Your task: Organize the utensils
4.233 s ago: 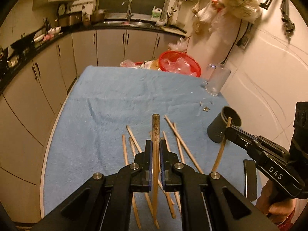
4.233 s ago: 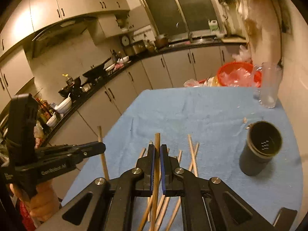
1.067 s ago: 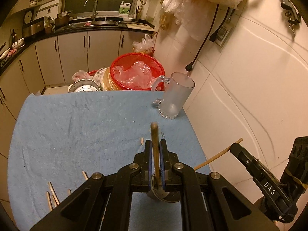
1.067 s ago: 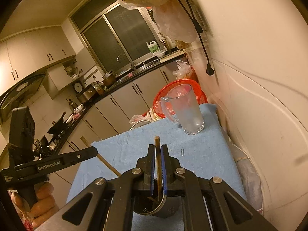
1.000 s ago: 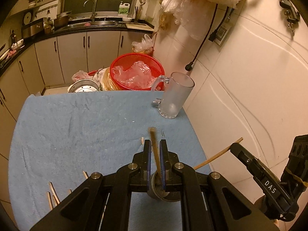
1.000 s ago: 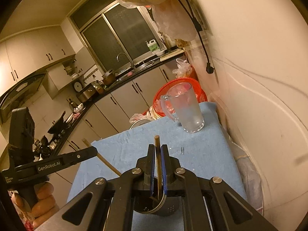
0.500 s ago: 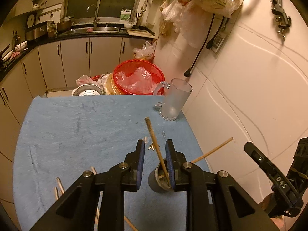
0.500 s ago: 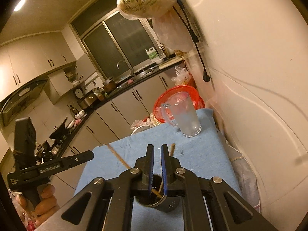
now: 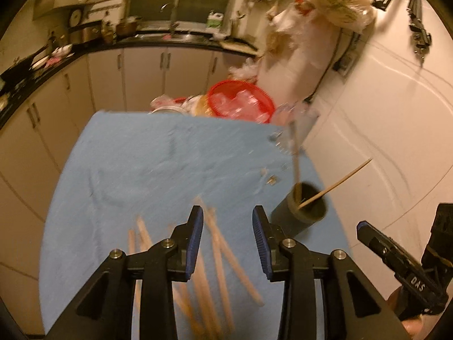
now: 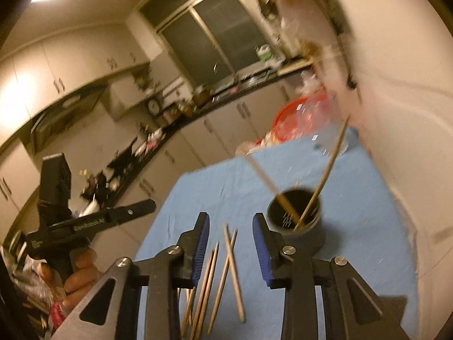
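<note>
From the left wrist view, the left gripper (image 9: pixel 228 236) sits at the bottom centre with its jaws apart and nothing between them, having just been opening, while loose chopsticks (image 9: pixel 218 257) lie blurred on the blue cloth (image 9: pixel 136 164) beneath it and the dark cup (image 9: pixel 303 212) stands at right of centre with two chopsticks leaning out of it. From the right wrist view, the right gripper (image 10: pixel 230 243) also fills the bottom centre, jaws parted and empty after just opening, with the loose chopsticks (image 10: pixel 223 263) lying below it and the cup (image 10: pixel 297 218) just right of centre, two sticks propped inside. At lower left of that view a hand (image 10: pixel 76 272) holds the other gripper.
</note>
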{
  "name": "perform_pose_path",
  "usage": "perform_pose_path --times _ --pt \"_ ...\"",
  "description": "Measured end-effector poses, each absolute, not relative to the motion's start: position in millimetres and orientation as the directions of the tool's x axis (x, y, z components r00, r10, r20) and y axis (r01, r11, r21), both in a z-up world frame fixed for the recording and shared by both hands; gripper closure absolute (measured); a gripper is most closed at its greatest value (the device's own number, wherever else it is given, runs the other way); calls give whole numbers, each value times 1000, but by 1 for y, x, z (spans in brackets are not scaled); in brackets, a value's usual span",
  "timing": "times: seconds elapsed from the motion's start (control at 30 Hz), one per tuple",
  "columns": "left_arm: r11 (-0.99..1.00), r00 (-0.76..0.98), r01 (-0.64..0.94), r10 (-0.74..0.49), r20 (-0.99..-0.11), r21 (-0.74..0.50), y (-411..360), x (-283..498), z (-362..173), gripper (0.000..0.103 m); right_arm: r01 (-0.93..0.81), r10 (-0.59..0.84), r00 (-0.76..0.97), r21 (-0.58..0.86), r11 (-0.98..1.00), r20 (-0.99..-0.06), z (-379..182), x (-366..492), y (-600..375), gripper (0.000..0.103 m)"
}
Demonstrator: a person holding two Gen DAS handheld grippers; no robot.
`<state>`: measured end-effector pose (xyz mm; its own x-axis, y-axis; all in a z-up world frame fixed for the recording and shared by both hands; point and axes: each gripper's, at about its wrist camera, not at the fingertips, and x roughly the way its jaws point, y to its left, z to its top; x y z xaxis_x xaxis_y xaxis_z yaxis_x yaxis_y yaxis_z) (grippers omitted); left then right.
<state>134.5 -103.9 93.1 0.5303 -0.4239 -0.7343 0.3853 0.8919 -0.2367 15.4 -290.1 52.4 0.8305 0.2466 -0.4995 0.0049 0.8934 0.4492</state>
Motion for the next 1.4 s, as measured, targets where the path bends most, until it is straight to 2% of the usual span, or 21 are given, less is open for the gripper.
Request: perform_pose_path --times 0.27,0.43,0.7,1.2,1.27,1.3,1.37,1.4 --pt "938 475 214 -344 -810 -272 -18 138 24 66 -4 300 735 438 899 -608 -1 33 -252 69" --pt "946 419 120 -322 -849 -300 10 151 -10 66 15 316 695 452 892 -646 -25 39 -239 69" --pt "949 380 84 -312 -871 -304 10 169 -35 66 31 309 662 437 899 -682 -38 43 -229 69" --pt "960 338 121 -278 -899 -251 -30 217 -59 66 42 299 645 423 905 -704 -41 48 -226 69" --pt "964 328 120 -264 -907 -237 -32 219 -64 81 43 299 643 422 906 -706 -42 49 -226 69" --pt "967 324 121 -253 -912 -225 -34 221 -67 83 41 298 641 420 907 -707 -42 50 -225 69" --pt "977 346 122 -206 -915 -174 -38 223 -70 96 32 298 636 410 911 -712 -41 53 -222 69" --pt "980 351 126 -189 -917 -154 -39 222 -70 96 29 295 633 403 915 -715 -40 55 -221 69"
